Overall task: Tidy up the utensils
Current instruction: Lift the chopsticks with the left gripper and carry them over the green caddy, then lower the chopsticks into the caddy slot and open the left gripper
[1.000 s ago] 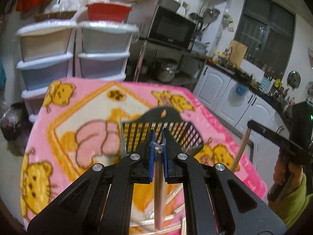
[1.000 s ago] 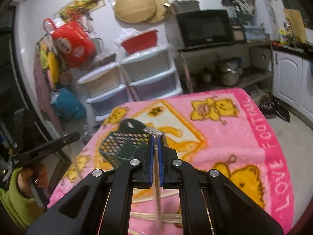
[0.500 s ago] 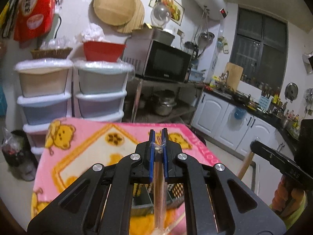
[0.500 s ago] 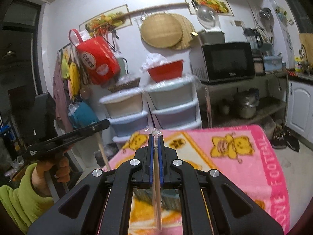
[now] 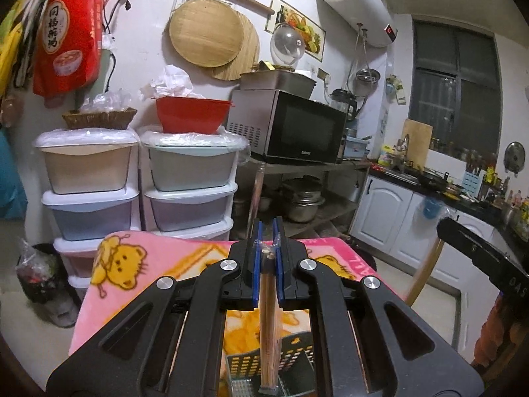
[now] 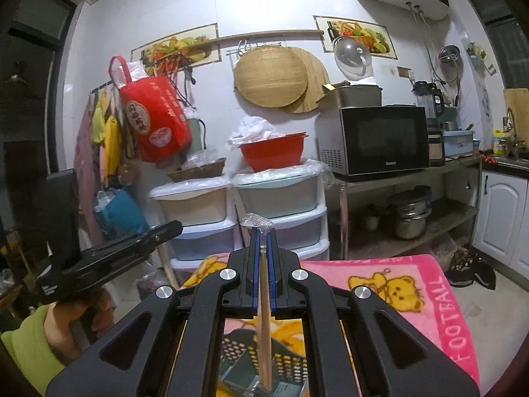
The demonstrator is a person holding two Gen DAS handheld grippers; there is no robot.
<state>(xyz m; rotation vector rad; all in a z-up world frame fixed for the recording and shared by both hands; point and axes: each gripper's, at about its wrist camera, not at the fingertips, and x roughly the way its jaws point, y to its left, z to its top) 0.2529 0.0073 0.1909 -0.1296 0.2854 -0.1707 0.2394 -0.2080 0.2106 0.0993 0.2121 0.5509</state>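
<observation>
My left gripper (image 5: 267, 241) is shut on a pair of wooden chopsticks (image 5: 268, 324) that hang down into a dark perforated utensil basket (image 5: 297, 354) on the pink bear blanket (image 5: 132, 274). My right gripper (image 6: 263, 241) is shut on a single wooden chopstick (image 6: 264, 324) whose lower end sits over the same basket (image 6: 238, 347). The right gripper shows at the right edge of the left wrist view (image 5: 479, 254). The left gripper shows at the left of the right wrist view (image 6: 109, 254).
Stacked plastic drawers (image 5: 185, 185) with a red bowl (image 5: 191, 114) stand behind the table. A microwave (image 5: 297, 132) sits on a metal shelf with pots (image 5: 302, 203). White cabinets and a cluttered counter (image 5: 429, 185) run along the right.
Both grippers have tilted up, so the table dropped low in both views and the wall fills them. The chopsticks now hang with their lower ends at the basket.
</observation>
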